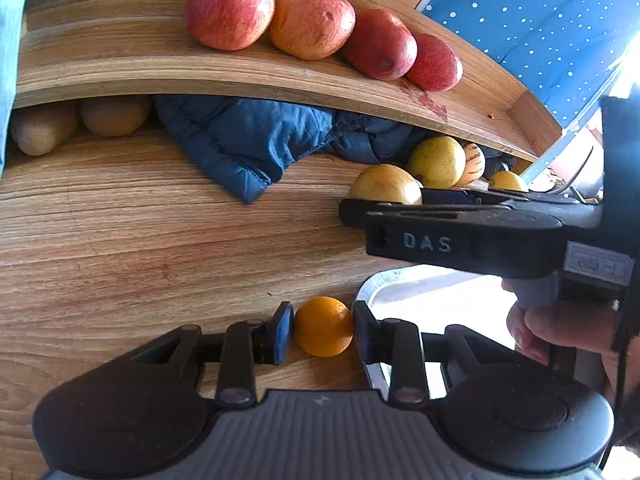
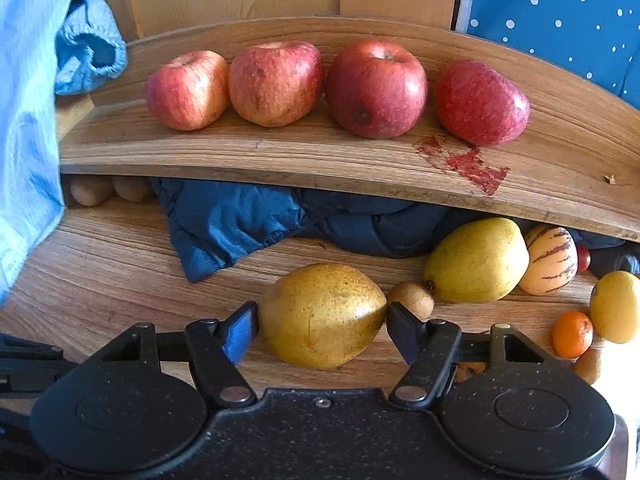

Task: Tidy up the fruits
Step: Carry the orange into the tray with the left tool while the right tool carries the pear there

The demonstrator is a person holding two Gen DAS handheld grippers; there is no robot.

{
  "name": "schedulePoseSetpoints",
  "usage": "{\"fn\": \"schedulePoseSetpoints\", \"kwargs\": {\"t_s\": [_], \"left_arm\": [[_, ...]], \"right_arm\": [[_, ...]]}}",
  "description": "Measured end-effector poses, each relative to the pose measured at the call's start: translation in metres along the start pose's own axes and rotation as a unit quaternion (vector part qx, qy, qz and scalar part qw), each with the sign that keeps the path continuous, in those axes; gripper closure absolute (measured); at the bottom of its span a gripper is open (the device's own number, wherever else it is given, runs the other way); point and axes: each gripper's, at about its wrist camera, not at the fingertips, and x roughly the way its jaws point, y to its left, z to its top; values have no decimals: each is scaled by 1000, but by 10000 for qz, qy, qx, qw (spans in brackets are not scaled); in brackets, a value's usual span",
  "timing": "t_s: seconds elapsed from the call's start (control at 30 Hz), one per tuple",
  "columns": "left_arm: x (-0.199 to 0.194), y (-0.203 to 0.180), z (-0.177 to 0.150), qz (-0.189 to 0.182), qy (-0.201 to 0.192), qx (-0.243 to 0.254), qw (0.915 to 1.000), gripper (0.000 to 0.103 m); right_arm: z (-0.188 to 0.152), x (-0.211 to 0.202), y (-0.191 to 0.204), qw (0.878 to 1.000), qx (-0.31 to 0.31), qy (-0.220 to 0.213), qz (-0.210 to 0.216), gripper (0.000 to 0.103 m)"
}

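The pear [image 2: 322, 314] is clasped between the fingers of the right gripper [image 2: 322, 320] low over the wooden table [image 2: 120, 272]; its smooth, tapered, speckled yellow-brown skin could slip or be bruised if squeezed unevenly. A small round orange [image 1: 323, 326] is gripped by the left gripper [image 1: 322, 330], beside a metal tray [image 1: 420, 292], and might roll if let go.

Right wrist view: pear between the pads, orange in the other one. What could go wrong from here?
1. The right hand-held gripper holds the pear only at its rounded ends, so it may slip or twist when lifted.
2. A small brown fruit sits right by the right pad and could get knocked.
3. The left hand-held gripper holds the orange next to a metal tray, under the other gripper's body; rising may cause a clash.
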Motion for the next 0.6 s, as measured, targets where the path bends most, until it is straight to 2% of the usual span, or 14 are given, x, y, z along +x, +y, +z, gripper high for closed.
{"fn": "schedulePoseSetpoints", "kwargs": {"t_s": [0.1, 0.27, 0.6], "left_arm": [[-3, 0, 0, 208, -72, -18, 9998, 68], [-11, -5, -2, 349, -196, -87, 9992, 68], [-13, -50, -9, 398, -303, 67, 9987, 68]], "right_arm": [[-3, -10, 1, 9998, -64, -168, 81, 32], [-9, -33, -3, 9987, -100, -452, 219, 32], [-39, -87, -37, 9964, -32, -836, 153, 32]]}}
